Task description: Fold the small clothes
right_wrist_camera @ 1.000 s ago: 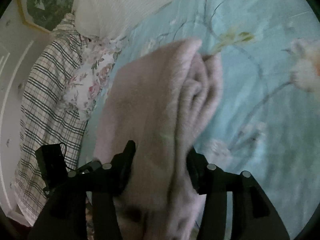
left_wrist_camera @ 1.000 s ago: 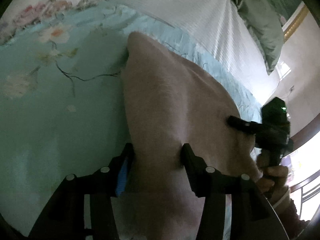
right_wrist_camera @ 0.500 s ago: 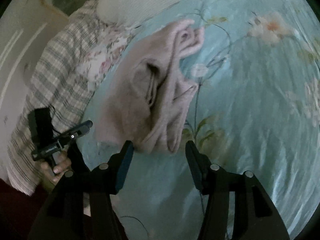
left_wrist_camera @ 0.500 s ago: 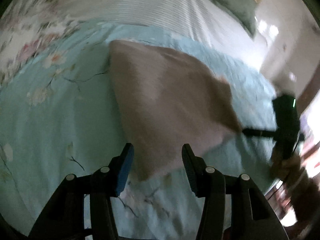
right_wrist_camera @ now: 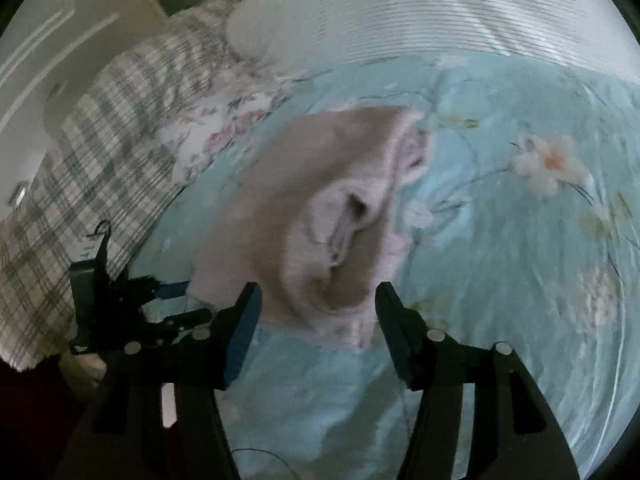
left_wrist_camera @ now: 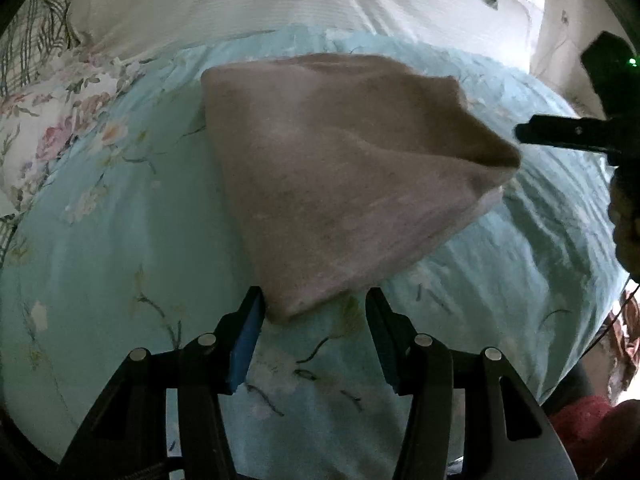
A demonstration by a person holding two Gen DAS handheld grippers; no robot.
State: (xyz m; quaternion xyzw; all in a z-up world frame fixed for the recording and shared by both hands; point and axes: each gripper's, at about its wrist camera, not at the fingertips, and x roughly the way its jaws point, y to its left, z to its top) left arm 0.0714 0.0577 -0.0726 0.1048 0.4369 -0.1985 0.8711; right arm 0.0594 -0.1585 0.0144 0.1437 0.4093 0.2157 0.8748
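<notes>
Left wrist: pink garment [left_wrist_camera: 344, 176] w/o readable labels.

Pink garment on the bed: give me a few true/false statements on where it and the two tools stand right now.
1. The pink garment lies folded on the light blue floral bedspread. True.
2. The left tool is clamped on the garment. False: its jaws are open, with the garment's near corner just ahead of them.
3. The right tool is open and holds nothing. True.
4. The garment hangs in the air between both tools. False: it rests on the bedspread.
5. A plaid cloth lies at the bed's edge in the right wrist view. True.
</notes>
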